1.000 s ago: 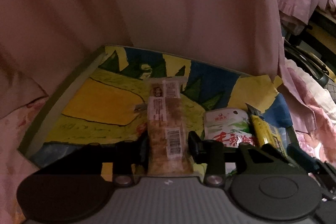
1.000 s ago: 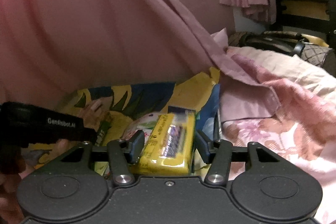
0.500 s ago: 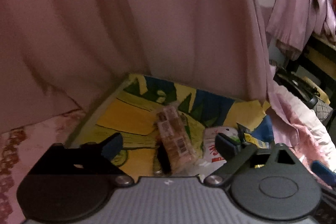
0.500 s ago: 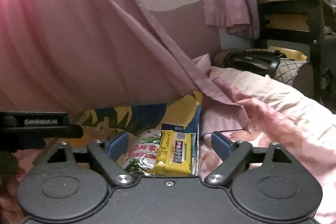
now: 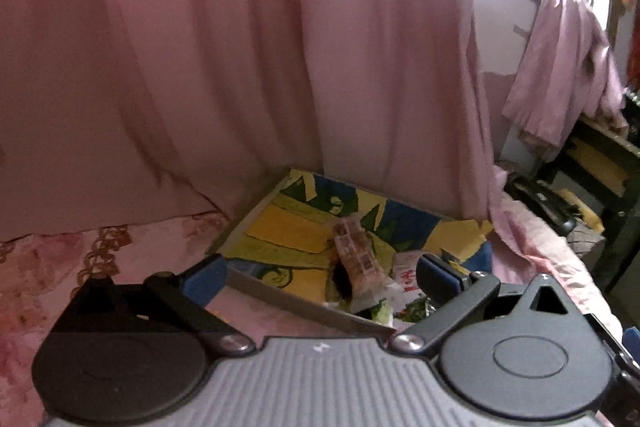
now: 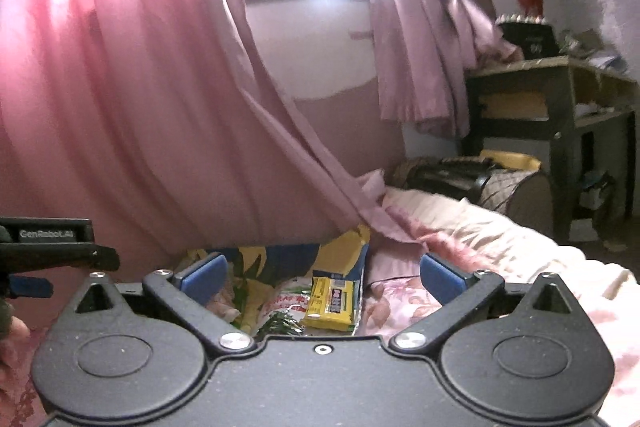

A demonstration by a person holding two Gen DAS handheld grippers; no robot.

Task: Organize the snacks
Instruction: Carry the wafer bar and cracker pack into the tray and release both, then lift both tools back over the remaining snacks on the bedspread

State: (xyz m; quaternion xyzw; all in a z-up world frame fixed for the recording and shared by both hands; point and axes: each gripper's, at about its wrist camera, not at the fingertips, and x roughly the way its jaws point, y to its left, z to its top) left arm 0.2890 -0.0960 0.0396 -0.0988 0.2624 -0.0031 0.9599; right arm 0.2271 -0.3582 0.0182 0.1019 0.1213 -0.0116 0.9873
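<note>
Left gripper (image 5: pixel 316 277) jaws just opened, now wide, nothing between them. Painted tray (image 5: pixel 280 227) on the bed holds three snacks in a row. Leftmost: clear-wrapped biscuit pack (image 5: pixel 356 263), long axis running from near edge toward the curtain (image 5: pixel 240 47). Middle: white-green bag (image 6: pixel 284 303). Rightmost: yellow pack (image 6: pixel 330 303) against the tray's right wall, long axis likewise front to back. Right gripper (image 6: pixel 322 277) jaws also just spread wide, empty.
</note>
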